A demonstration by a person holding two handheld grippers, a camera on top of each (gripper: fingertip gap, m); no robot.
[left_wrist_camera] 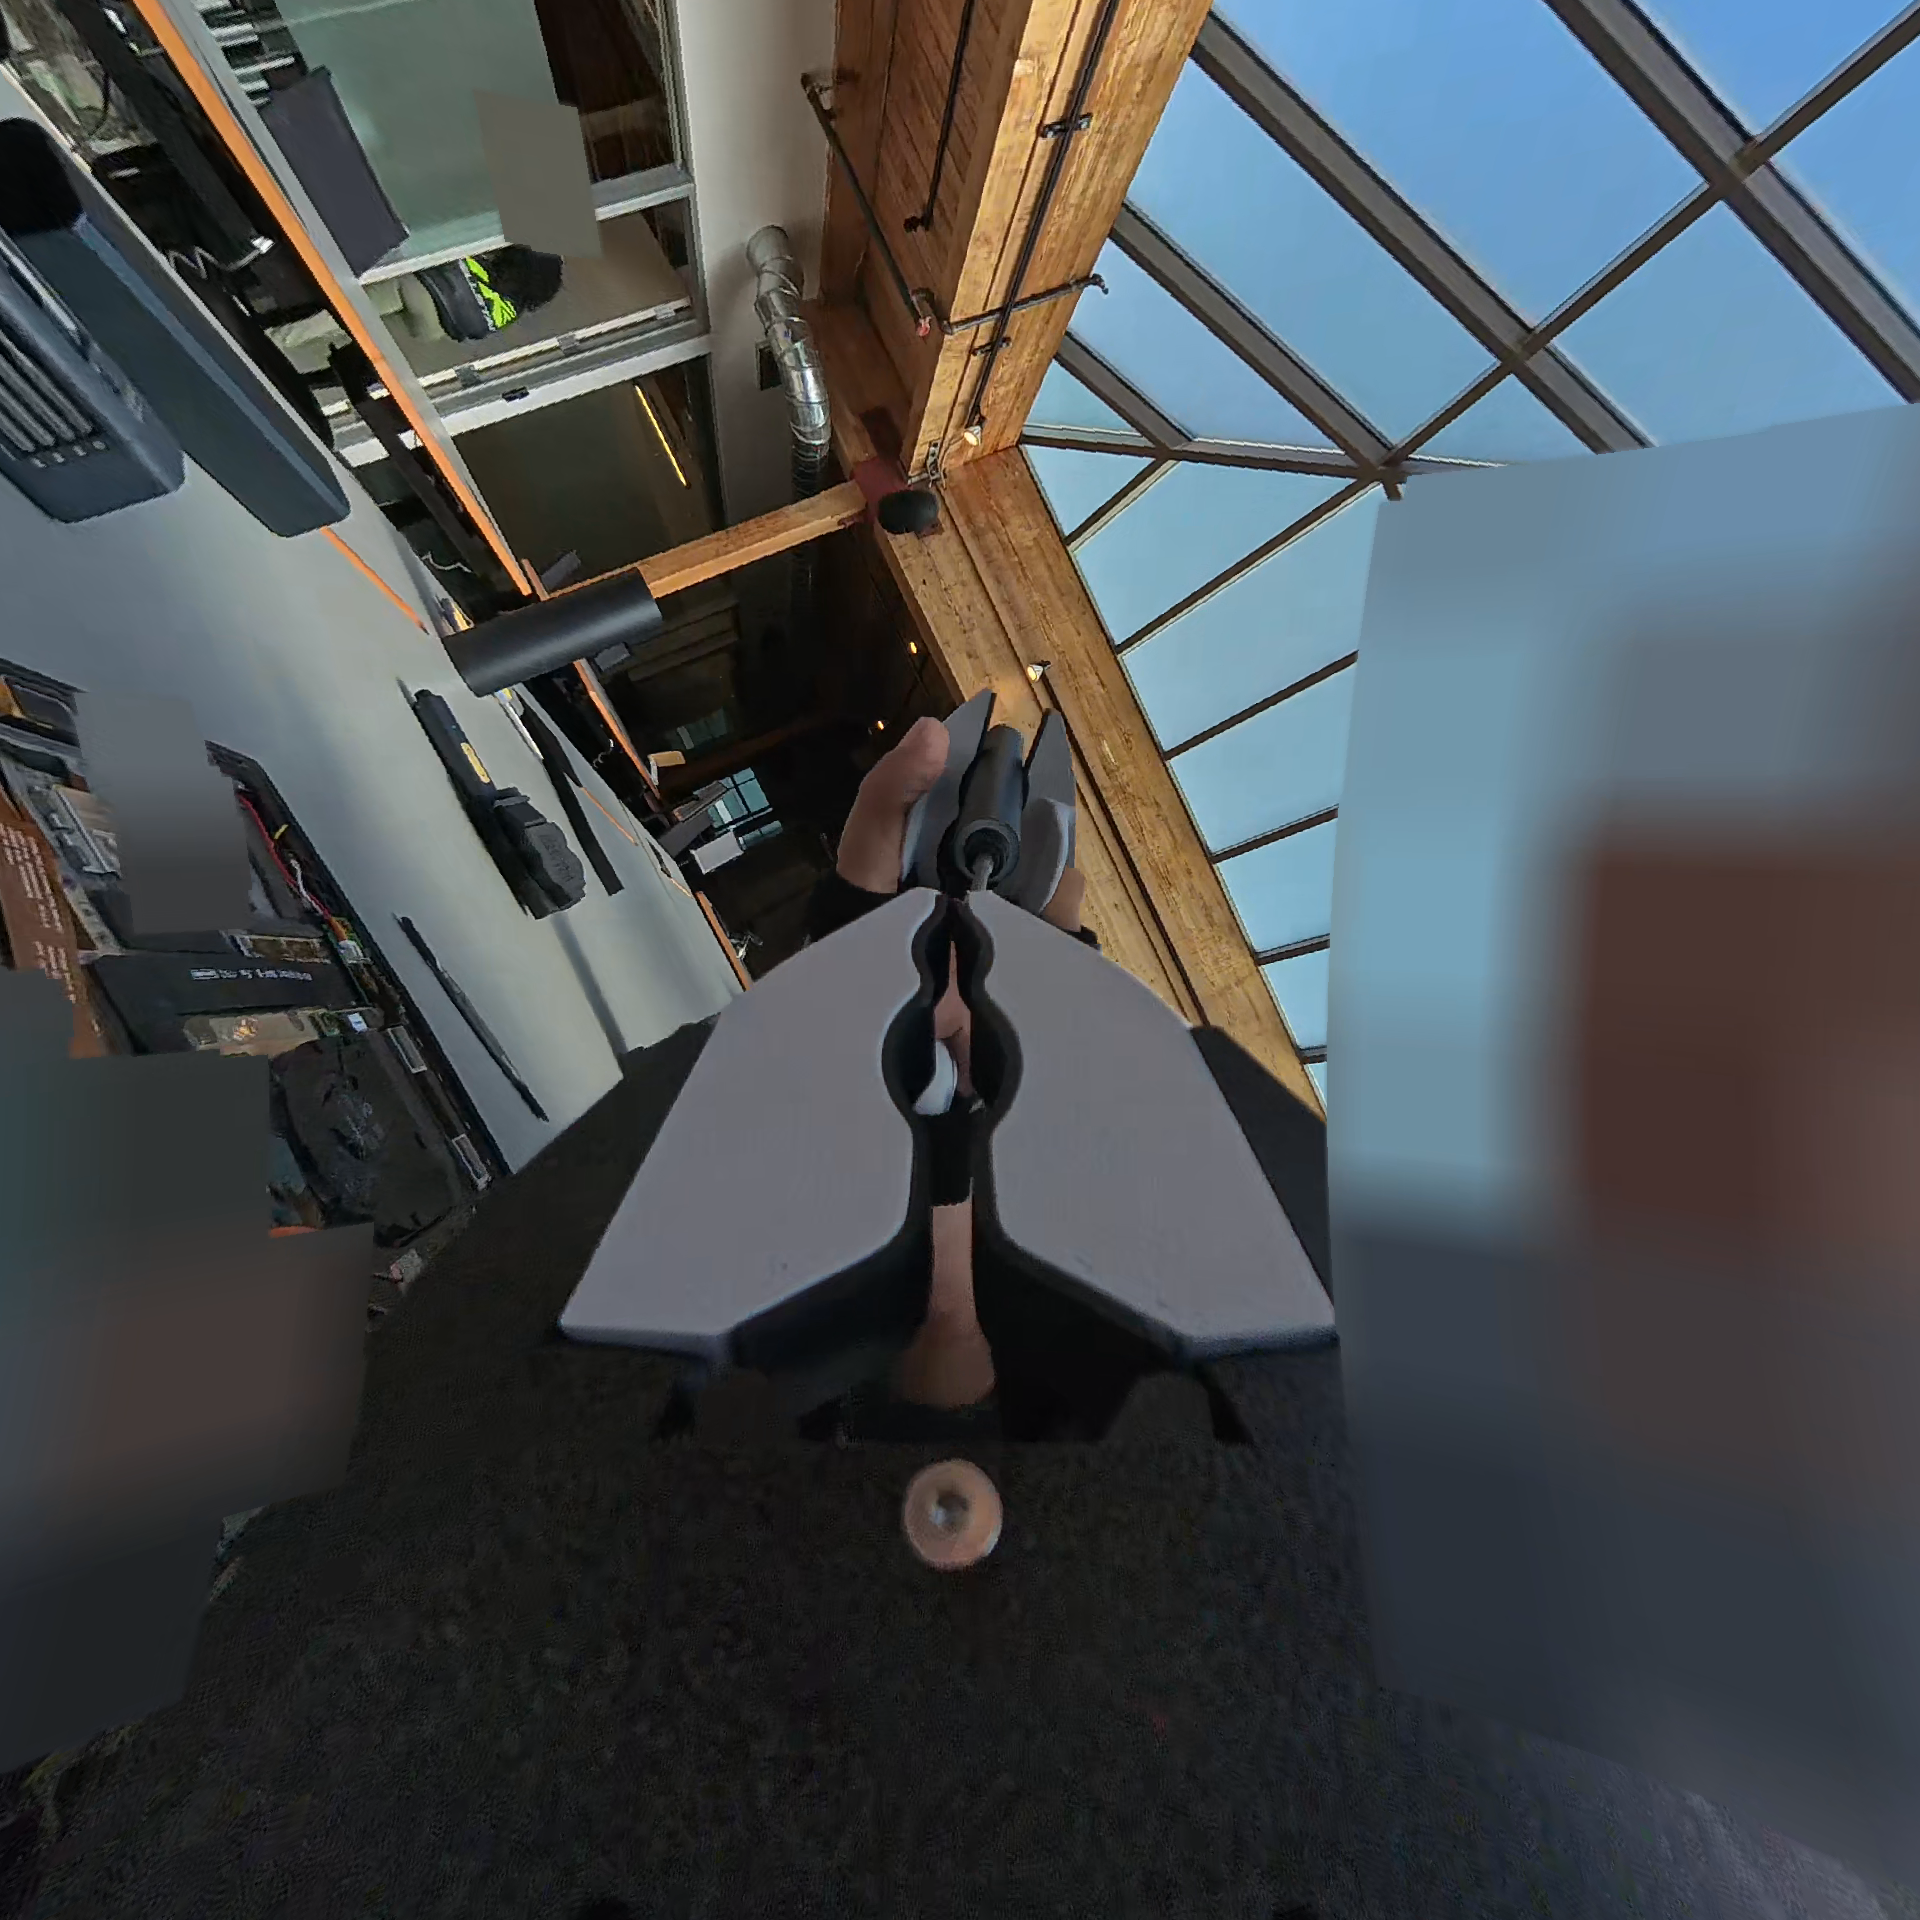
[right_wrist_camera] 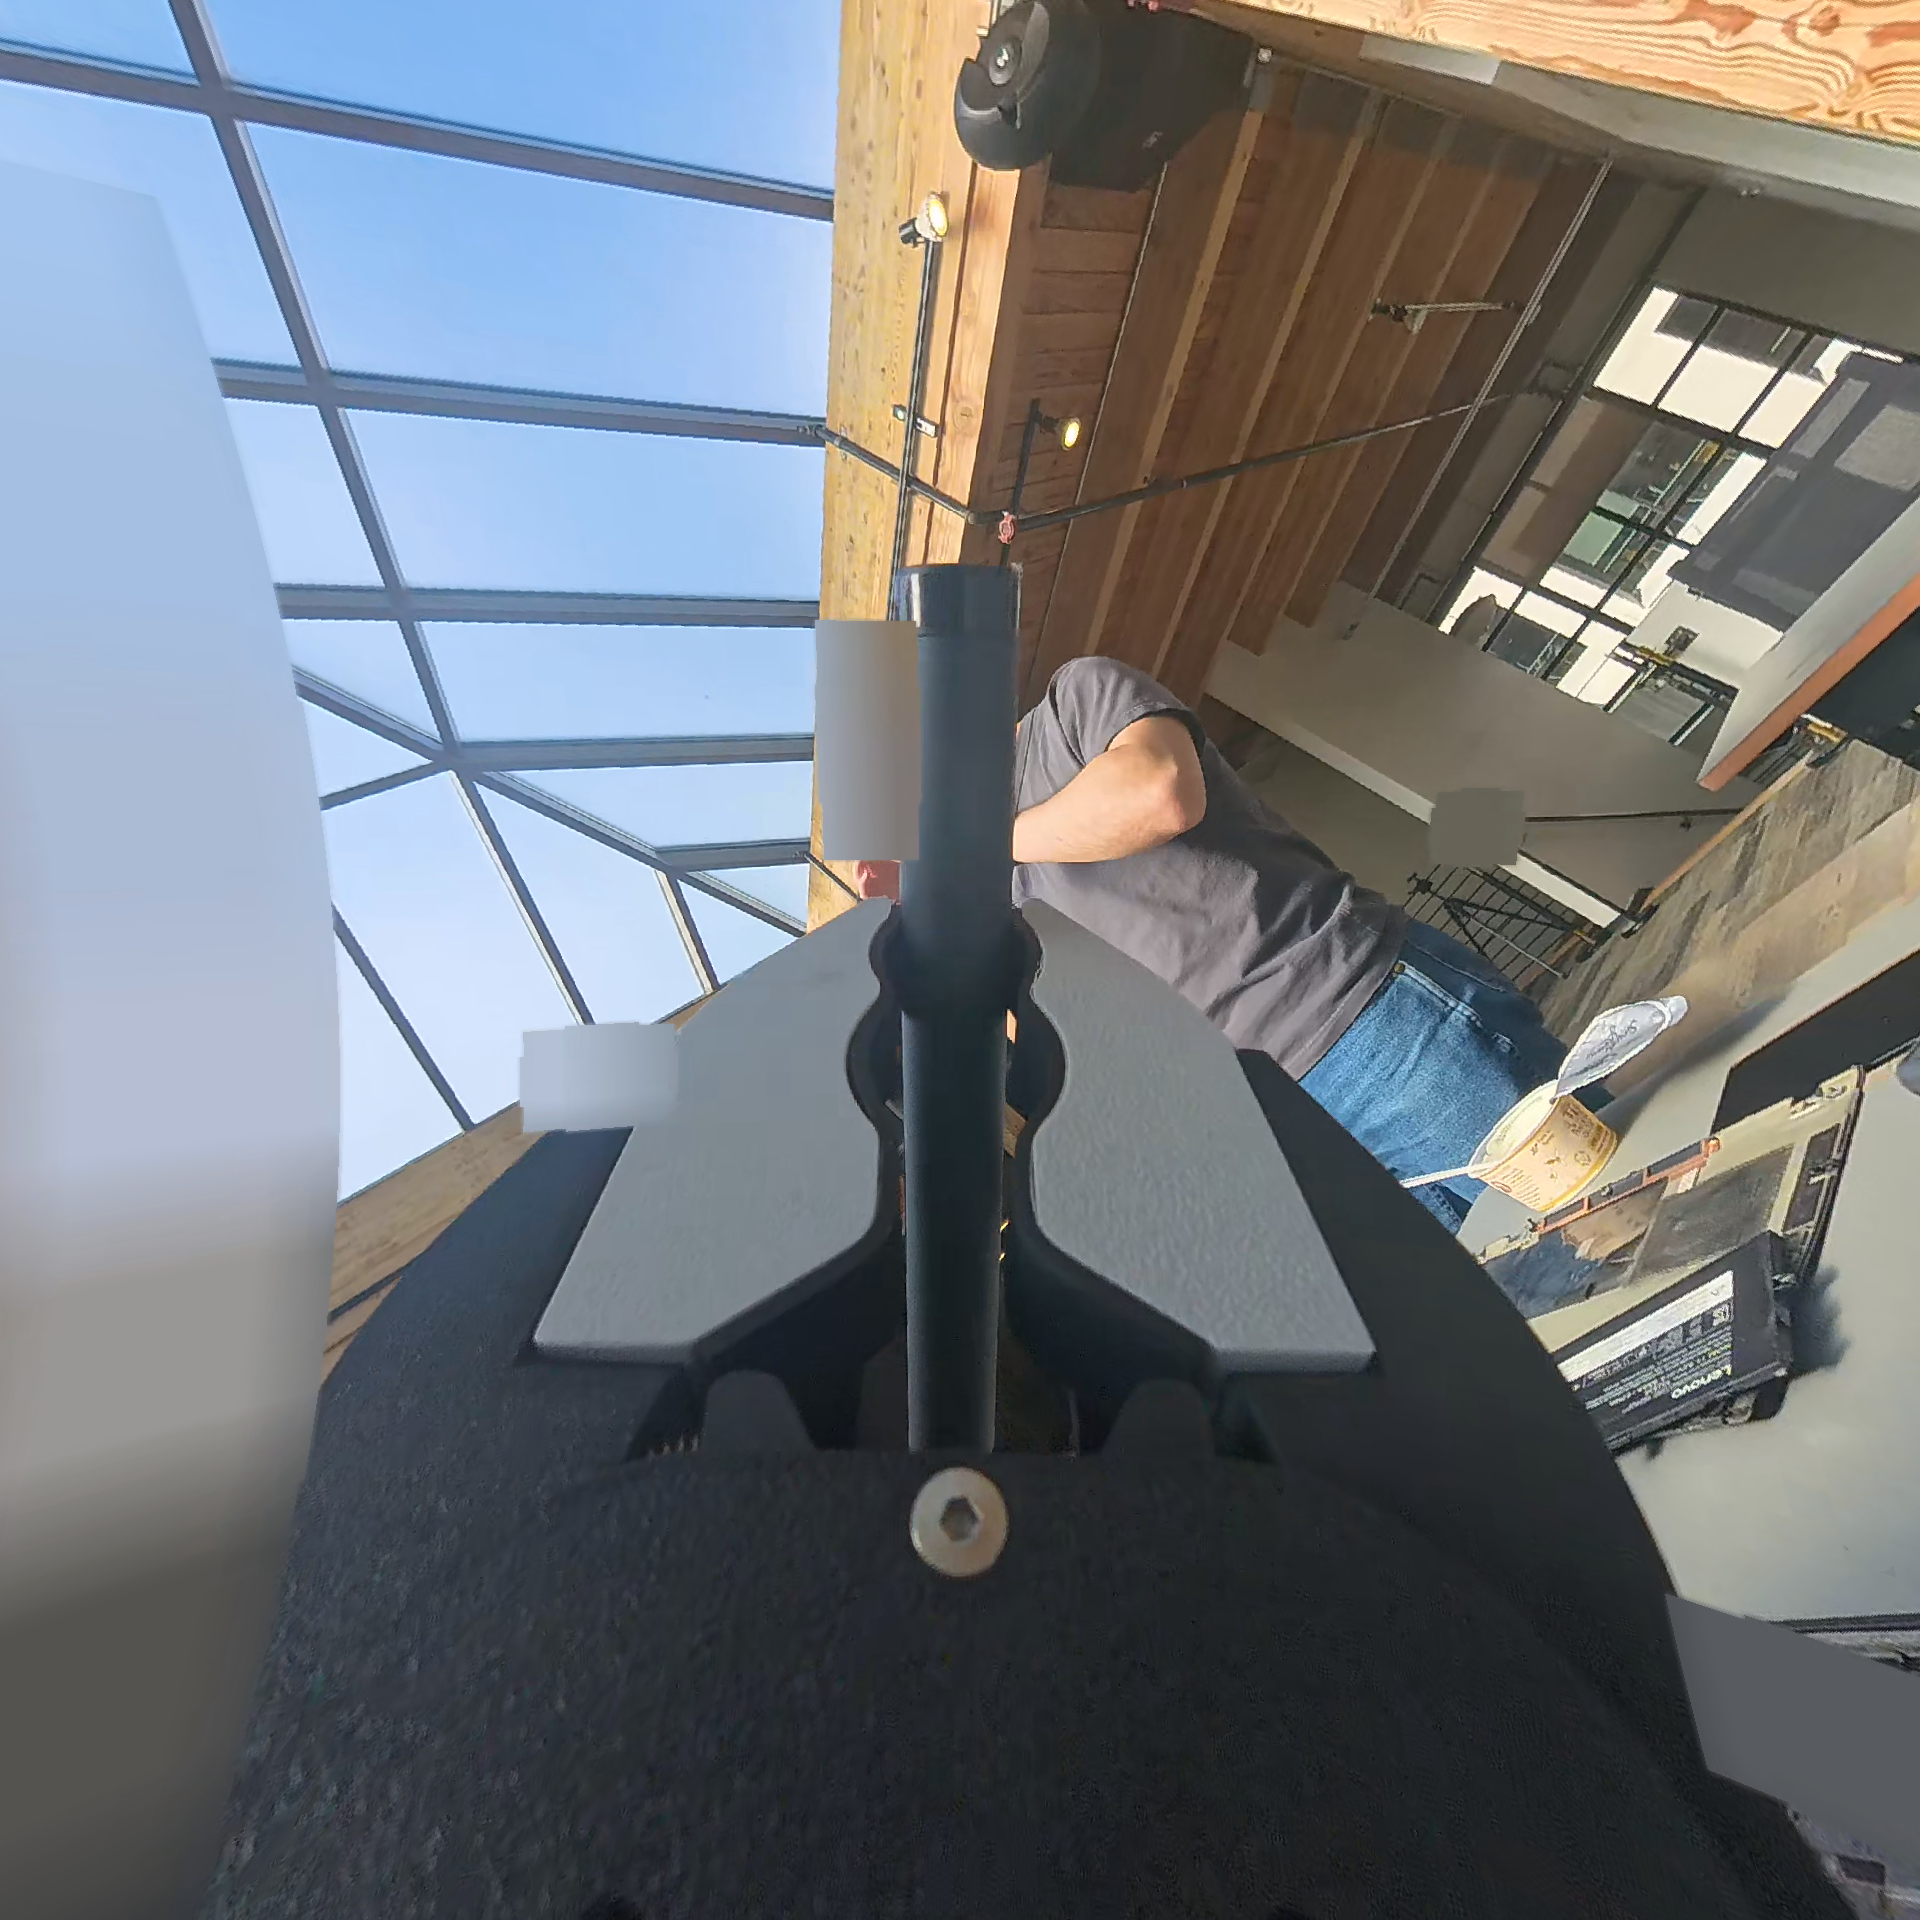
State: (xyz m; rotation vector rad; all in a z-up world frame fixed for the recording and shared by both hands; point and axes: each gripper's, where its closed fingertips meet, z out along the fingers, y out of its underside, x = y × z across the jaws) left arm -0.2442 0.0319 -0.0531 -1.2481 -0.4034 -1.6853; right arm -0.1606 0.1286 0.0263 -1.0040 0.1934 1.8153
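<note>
Fingers of our left gripper (left_wrist_camera: pixel 961 914) are pinched together at the tips, against the thin metal tip of a black screwdriver (left_wrist_camera: pixel 985 805); our right gripper (right_wrist_camera: pixel 958 961) clamps that black screwdriver (right_wrist_camera: pixel 956 831) by its handle, pointing skyward toward the skylight (right_wrist_camera: pixel 540 499).

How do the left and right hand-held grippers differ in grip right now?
The right hand-held gripper is clamped on a black tool handle that runs between its fingers and juts past the tips; the left hand-held gripper has no handle inside. The left one's jaws are almost closed, tips at the tool's thin metal shaft; the right one's stand apart round the handle. Both point up at the skylight.
</note>
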